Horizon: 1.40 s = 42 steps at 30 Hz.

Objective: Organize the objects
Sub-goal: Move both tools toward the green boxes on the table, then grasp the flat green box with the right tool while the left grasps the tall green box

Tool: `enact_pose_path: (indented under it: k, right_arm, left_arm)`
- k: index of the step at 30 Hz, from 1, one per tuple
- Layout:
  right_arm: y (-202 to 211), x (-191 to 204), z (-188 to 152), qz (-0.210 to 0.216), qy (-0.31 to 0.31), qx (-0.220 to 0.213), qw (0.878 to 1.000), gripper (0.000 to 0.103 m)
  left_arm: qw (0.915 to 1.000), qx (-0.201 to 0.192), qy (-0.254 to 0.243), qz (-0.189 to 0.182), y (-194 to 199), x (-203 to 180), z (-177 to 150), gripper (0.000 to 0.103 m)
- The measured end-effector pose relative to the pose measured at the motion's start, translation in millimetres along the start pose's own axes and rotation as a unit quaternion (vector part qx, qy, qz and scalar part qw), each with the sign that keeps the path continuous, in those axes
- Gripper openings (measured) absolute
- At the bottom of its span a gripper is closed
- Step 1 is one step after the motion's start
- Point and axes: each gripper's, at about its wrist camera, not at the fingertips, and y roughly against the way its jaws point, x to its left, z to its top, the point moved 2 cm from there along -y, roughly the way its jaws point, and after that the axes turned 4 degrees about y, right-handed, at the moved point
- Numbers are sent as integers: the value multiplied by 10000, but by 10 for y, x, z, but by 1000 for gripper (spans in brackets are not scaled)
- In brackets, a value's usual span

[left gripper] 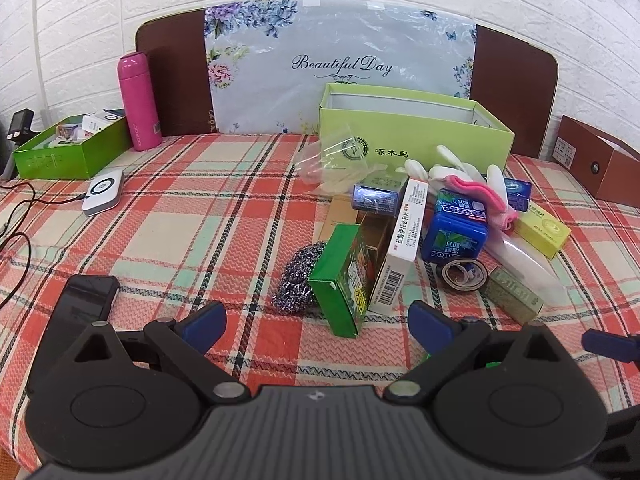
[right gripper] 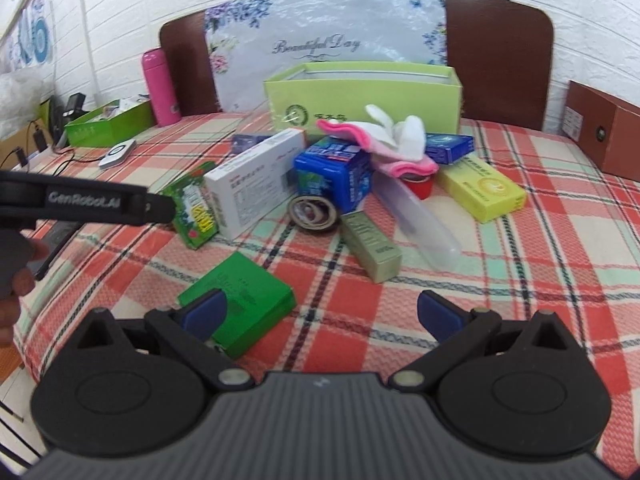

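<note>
Both grippers — left gripper point(left gripper: 316, 326), right gripper point(right gripper: 322, 316) — are hovering wide, holding nothing, facing the box pile point(left gripper: 404, 240) mid-frame.

The left claw point(left gripper: 316, 324) is held low and level, its two blue-tipped fingers point(left gripper: 204, 322) spread wide with nothing between them. The right claw point(right gripper: 322, 316) sits likewise, fingers point(right gripper: 436, 316) splayed apart and empty. In the right wrist view, the left claw's black body reaches in from the left edge, a hand point(right gripper: 16, 276) gripping it.
</note>
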Motion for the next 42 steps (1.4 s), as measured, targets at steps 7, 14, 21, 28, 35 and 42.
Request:
enact_pose_path:
  k: [7, 14, 21, 28, 35, 42]
  right_arm:
    - [-114, 160, 2, 494, 536, -203, 9971, 103]
    - [-319, 312, 61, 736, 866, -178, 9934, 102]
    - [-449, 369, 75, 1083, 904, -58, 9900, 70]
    - [-291, 158, 62, 906, 727, -94, 9932, 43]
    - [-191, 201, -20, 1214, 1030, -41, 9872, 81]
    - [-352, 428, -48, 1051, 1938, 7, 9754, 71]
  left_arm:
    - [9993, 13, -228, -297, -216, 64, 93, 101]
    - [9981, 83, -348, -505, -386, 75, 205, 101]
    - [9938, 275, -372, -1009, -484, 30, 239, 68]
    - [9835, 623, 198, -1687, -387, 116, 18, 21]
    - [9854, 697, 400, -1500, -414, 39, -263, 21]
    - [9878, 417, 375, -1452, -329, 96, -52, 30]
